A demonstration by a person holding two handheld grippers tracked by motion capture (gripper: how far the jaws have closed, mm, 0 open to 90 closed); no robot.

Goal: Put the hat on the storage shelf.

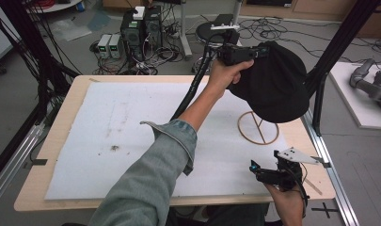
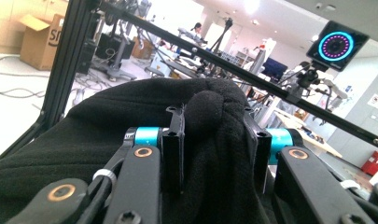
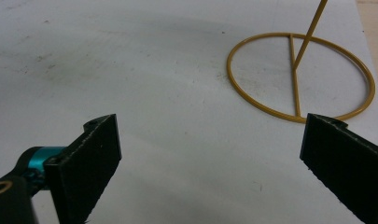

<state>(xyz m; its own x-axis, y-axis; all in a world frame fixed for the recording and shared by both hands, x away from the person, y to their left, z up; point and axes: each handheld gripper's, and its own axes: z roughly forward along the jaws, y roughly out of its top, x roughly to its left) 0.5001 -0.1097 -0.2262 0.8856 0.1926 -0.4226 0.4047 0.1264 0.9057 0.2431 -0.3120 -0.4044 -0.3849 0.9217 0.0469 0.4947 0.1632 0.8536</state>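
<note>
The left tool [image 1: 262, 48] is clenched on a fold of the soft black fabric cap [image 1: 273, 84], as the left gripper view confirms, where the cloth [image 2: 210, 140] bunches between the two closed jaws; the cap is held aloft over the far right part of the table, directly above the thin yellow wire stand with a ring base [image 1: 258, 128]; the stand's slim upright rod [image 3: 309, 35] rises from the ring in the right gripper view, and in the high view its top is hidden behind the cap, so contact between cap and rod cannot be confirmed; the grip on the crown fabric lets the cap hang open side down, which suits lowering it onto the rod; judged step in hand: hanging the cap on the stand. The right tool [image 1: 265, 170] is released, jaws spread wide and holding nothing, low over the white foam mat [image 1: 113, 136] near the front right corner of the light wooden table [image 1: 61, 117]; it points toward the ring base, seemingly placed ready to steady it should the light stand tip.
</note>
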